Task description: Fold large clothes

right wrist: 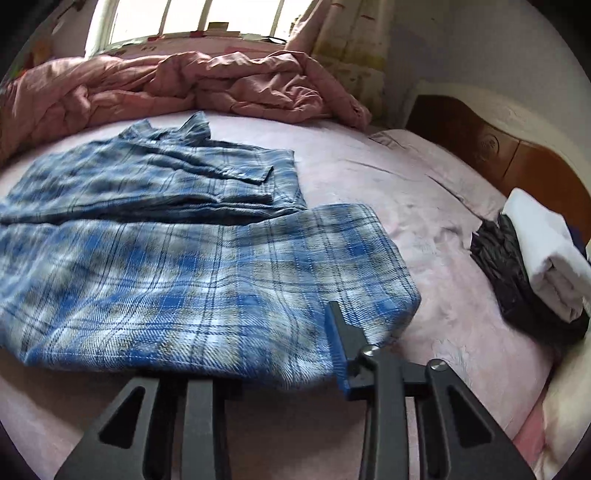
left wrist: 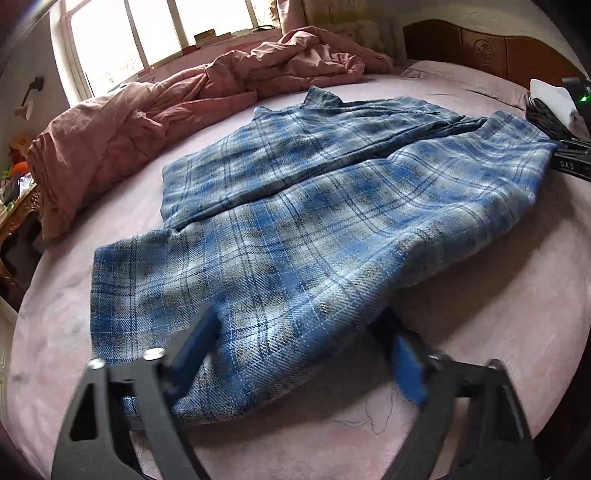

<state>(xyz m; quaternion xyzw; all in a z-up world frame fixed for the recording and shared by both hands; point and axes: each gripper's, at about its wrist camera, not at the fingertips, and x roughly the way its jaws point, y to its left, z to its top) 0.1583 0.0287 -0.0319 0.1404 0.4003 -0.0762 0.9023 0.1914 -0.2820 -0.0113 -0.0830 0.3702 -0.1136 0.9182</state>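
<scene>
A blue and grey plaid flannel shirt (left wrist: 295, 229) lies partly folded on the pink bed sheet (left wrist: 461, 332), collar toward the quilt. My left gripper (left wrist: 301, 326) straddles its near hem; the fabric lies flat between the blue pads (left wrist: 406, 369), and the jaws stand wide apart and open. In the right wrist view the shirt (right wrist: 192, 273) fills the left half. My right gripper (right wrist: 280, 332) is at its near right corner: one finger (right wrist: 341, 347) rests above the cloth, the other is hidden under it. The cloth there looks flat and unpinched. The right gripper's black body (left wrist: 569, 164) shows at the shirt's far right edge.
A crumpled pink quilt (right wrist: 207, 85) is heaped along the far side under the window (left wrist: 159, 33). A folded white cloth (right wrist: 546, 254) on a black garment (right wrist: 513, 273) lies by the wooden headboard (right wrist: 491, 147). A carved side table (left wrist: 14, 206) stands left of the bed.
</scene>
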